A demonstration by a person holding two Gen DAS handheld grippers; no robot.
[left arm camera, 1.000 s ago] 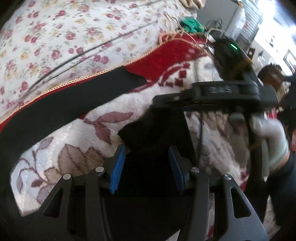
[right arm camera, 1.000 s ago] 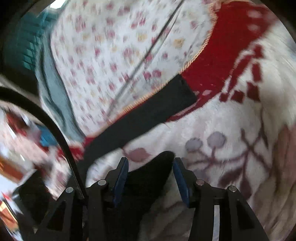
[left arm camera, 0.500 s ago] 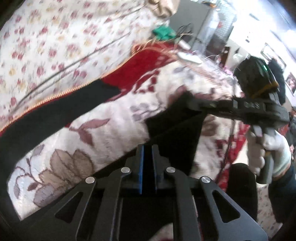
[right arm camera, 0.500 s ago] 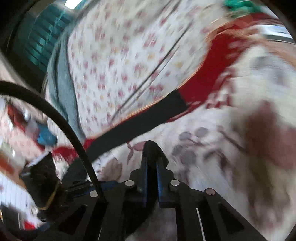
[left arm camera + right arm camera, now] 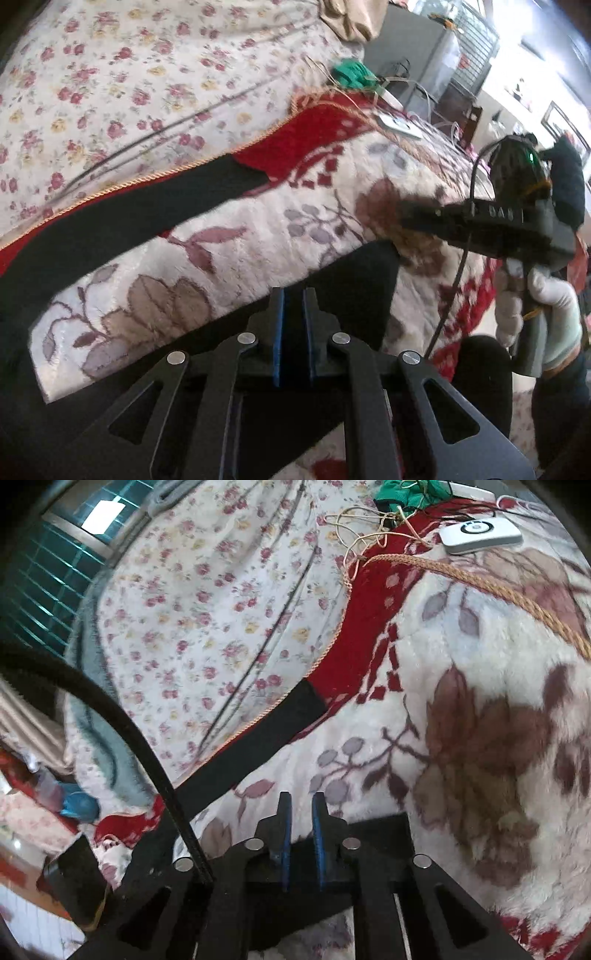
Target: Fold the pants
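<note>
left claw (image 5: 293, 325): pinching black fabric pants (image 5: 110, 229) | right claw (image 5: 301, 834): slightly parted, pants edge between pads | pants: spread on plush floral blanket (image 5: 480, 701), bed

Black pants (image 5: 122, 229) lie on a cream, red and brown leaf-patterned blanket (image 5: 258, 236) beside a seemingly rose-printed sheet (image 5: 129, 85).

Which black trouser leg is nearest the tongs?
The near pant leg, pinched in the left tongs; the other leg lies stretched along the red border.
</note>
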